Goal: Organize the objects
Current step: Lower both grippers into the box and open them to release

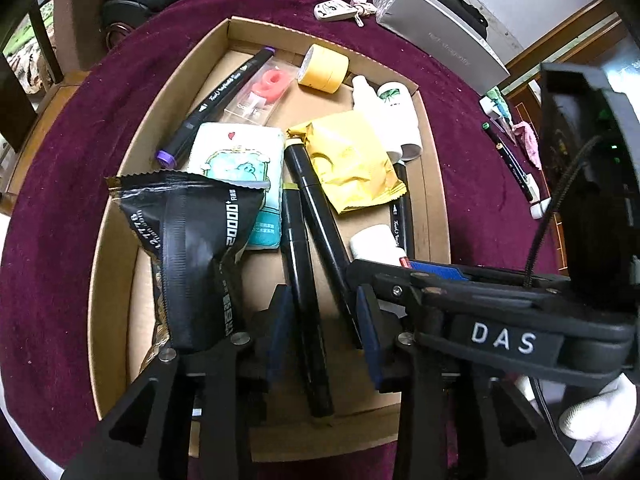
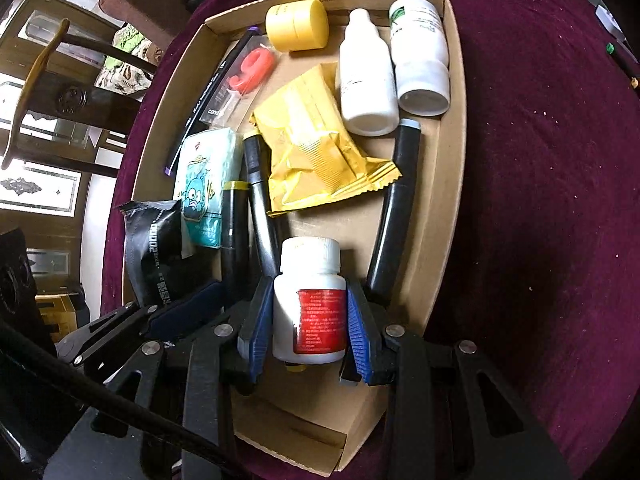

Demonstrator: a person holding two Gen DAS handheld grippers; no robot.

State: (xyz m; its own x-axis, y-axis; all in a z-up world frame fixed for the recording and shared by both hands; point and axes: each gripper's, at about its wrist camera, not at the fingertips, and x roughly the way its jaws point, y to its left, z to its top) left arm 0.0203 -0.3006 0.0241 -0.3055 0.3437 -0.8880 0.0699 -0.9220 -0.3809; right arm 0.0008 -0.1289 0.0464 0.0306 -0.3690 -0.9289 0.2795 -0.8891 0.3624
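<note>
Both grippers hang steeply over a shallow cardboard tray (image 2: 452, 128) on a dark red cloth (image 2: 540, 160); the tray is already crowded, so most of the sorting looks done.

Right gripper (image 2: 310, 326): blue pads pressed on either side of a small white pill bottle with a red label (image 2: 310, 300); narrow grip, bottle held cap away from the camera, low over the near end of the tray, between a black marker with a grey cap (image 2: 394, 216) and the other pens. This gap is one of the few bare patches of cardboard, likely why the bottle is brought here; whether it rests on the floor cannot be told.

Left gripper (image 1: 326, 316): jaws a little apart, straddling two black markers (image 1: 308, 280) that lie side by side on the tray floor; pads not pressing on them in the left wrist view, so the pens seem set down and let go, lengthways like the other pens.

Also in the tray: black foil packet (image 1: 192, 248) at the left gripper's side, yellow packet (image 2: 316, 148), tissue pack with a cartoon (image 2: 204, 184), two white bottles (image 2: 368, 80) laid flat at the far right, yellow tape roll (image 2: 298, 26), purple-capped marker (image 1: 216, 104).

Outside the tray: more pens (image 1: 512, 160), a key fob (image 1: 334, 10), a grey box (image 1: 436, 36); probably left to collect.
</note>
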